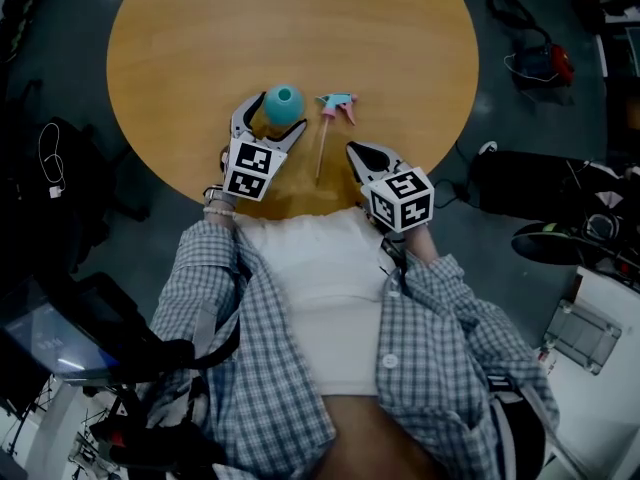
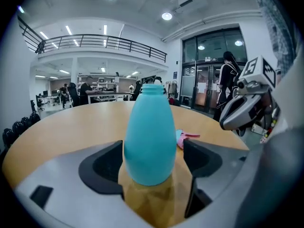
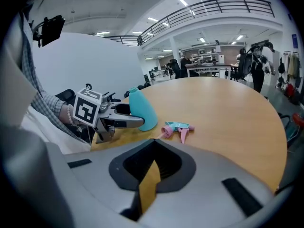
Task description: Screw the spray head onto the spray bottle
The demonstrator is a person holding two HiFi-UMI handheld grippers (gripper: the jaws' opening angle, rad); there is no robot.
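A teal spray bottle (image 1: 283,105) (image 2: 148,137) (image 3: 142,109) without a head stands upright near the front edge of the round wooden table (image 1: 300,28). My left gripper (image 1: 272,118) (image 2: 153,163) (image 3: 137,115) is open, one jaw on each side of the bottle's lower body, the right jaw clearly apart from it. The teal and pink spray head (image 1: 337,105) (image 2: 183,137) (image 3: 175,127) lies on its side just right of the bottle, its thin tube trailing toward the table edge. My right gripper (image 1: 372,156) (image 3: 154,163) (image 2: 240,113) is shut and holds nothing, hovering at the table's front edge right of the tube.
The table's front edge (image 1: 300,208) lies right under both grippers. A black bag (image 1: 530,183) and cables lie on the floor at the right; dark gear (image 1: 60,168) sits at the left. People stand far off in the hall (image 2: 230,75).
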